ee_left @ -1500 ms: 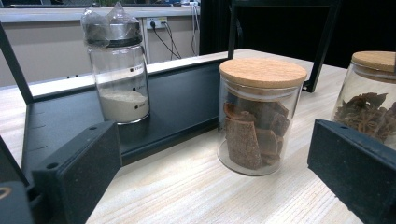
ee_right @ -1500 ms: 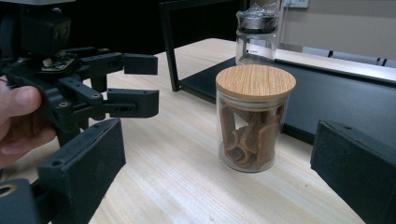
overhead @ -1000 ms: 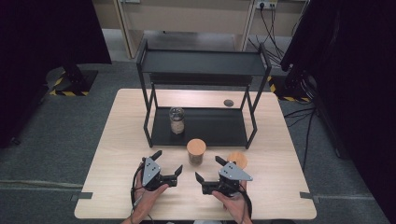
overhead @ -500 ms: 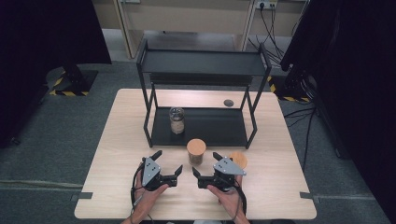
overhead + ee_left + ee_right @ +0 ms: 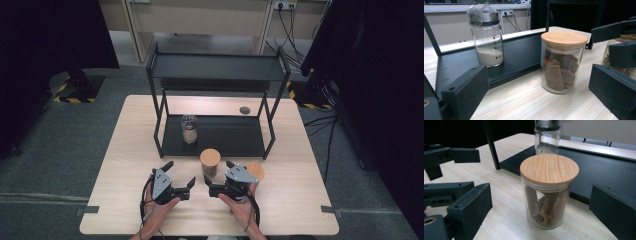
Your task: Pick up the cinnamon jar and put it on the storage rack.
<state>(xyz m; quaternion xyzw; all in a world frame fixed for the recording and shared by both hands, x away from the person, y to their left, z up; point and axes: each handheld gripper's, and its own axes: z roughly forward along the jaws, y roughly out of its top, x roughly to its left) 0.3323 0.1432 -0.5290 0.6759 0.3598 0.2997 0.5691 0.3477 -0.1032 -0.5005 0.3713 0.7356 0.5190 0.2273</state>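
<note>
Centrally: wood-lidded jar [image 5: 210, 161] on table [image 5: 130, 150], touching nothing, just off rack [image 5: 220, 136] front edge | right gripper [image 5: 218, 178] at 6 o'clock, jaws spread, unladen | left gripper [image 5: 178, 174] at 7 o'clock, likewise agape.

Striped tan lid [image 5: 549, 168], black shelf [image 5: 215, 135]

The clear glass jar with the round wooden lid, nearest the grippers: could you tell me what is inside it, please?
The clear glass jar with the round wooden lid holds curled brown bark-like pieces, filling about its lower two thirds. The lid covers them from above, so the high view shows none.
</note>
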